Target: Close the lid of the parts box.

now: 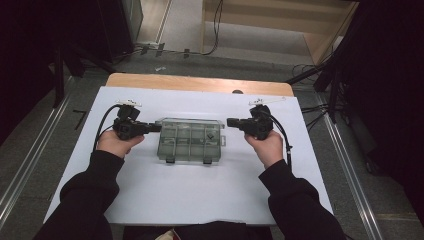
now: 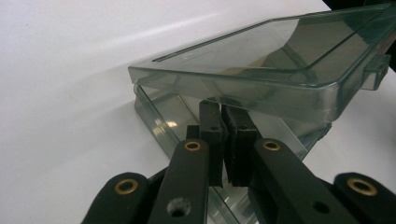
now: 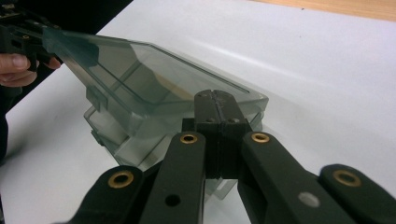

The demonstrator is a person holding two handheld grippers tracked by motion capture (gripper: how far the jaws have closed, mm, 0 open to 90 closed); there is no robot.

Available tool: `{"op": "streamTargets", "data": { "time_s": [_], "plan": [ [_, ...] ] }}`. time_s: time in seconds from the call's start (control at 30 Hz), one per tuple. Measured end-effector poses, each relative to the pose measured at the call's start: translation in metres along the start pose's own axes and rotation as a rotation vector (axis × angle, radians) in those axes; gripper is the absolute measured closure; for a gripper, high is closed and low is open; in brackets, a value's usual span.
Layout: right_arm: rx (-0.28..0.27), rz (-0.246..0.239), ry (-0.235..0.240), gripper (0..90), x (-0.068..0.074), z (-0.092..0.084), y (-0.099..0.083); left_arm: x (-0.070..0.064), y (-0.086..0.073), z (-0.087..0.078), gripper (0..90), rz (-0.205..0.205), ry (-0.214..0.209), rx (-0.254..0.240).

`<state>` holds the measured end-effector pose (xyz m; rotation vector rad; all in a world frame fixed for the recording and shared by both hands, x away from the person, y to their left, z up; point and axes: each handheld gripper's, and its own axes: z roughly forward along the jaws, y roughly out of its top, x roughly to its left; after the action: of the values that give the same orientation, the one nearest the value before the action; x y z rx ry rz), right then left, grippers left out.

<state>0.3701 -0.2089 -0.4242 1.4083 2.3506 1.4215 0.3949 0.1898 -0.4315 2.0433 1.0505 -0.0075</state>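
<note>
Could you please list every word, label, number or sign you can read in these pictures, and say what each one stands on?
There is no readable text.
Clear plastic compartment box: no label or lettering on lid or walls; a small dark mark in one right-hand compartment is too small to tell.
Left tongs and right tongs: black, with brass rivets, no markings.
White table top: plain.
</note>
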Motion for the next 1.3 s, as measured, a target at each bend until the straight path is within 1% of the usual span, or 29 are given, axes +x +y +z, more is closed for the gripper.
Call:
{"op": "streamTargets", "data": {
  "time_s": [0.23, 0.37, 0.47, 0.6, 0.7, 0.83, 0.87, 0.97, 1.13, 1.23, 1.3],
  "plan": [
    [0.001, -0.012, 0.017, 87.3, 0.003, 0.004, 0.004, 0.000, -0.004, -0.007, 87.6, -0.004, 0.005, -0.009],
    [0.009, -0.021, 0.028, 87.3, 0.005, 0.007, 0.006, 0.003, -0.007, -0.011, 87.7, -0.005, 0.021, -0.007],
    [0.011, -0.031, 0.034, 87.2, 0.006, 0.009, 0.006, 0.006, -0.009, -0.013, 87.6, -0.008, 0.042, -0.006],
    [0.024, -0.035, 0.043, 87.2, 0.008, 0.013, 0.006, 0.008, -0.011, -0.017, 87.7, -0.013, 0.050, -0.013],
    [0.032, -0.041, 0.047, 87.2, 0.010, 0.017, 0.006, 0.005, -0.010, -0.018, 87.6, -0.008, 0.049, -0.025],
    [0.045, -0.054, 0.053, 87.1, 0.013, 0.020, 0.006, 0.000, -0.010, -0.017, 87.6, 0.016, 0.045, -0.024],
    [0.048, -0.054, 0.053, 87.0, 0.014, 0.021, 0.005, -0.002, -0.009, -0.016, 87.6, 0.019, 0.046, -0.030],
    [0.056, -0.063, 0.052, 86.7, 0.015, 0.022, 0.005, -0.005, -0.009, -0.013, 87.6, 0.028, 0.041, -0.027],
    [0.073, -0.061, 0.059, 86.7, 0.017, 0.025, 0.002, -0.010, -0.007, -0.008, 87.6, 0.044, 0.033, -0.020],
    [0.082, -0.066, 0.065, 86.7, 0.019, 0.028, 0.001, -0.013, -0.007, -0.004, 87.6, 0.051, 0.022, -0.018],
    [0.087, -0.071, 0.069, 86.7, 0.020, 0.029, 0.000, -0.014, -0.007, -0.001, 87.5, 0.058, 0.023, -0.016]
  ]
}}
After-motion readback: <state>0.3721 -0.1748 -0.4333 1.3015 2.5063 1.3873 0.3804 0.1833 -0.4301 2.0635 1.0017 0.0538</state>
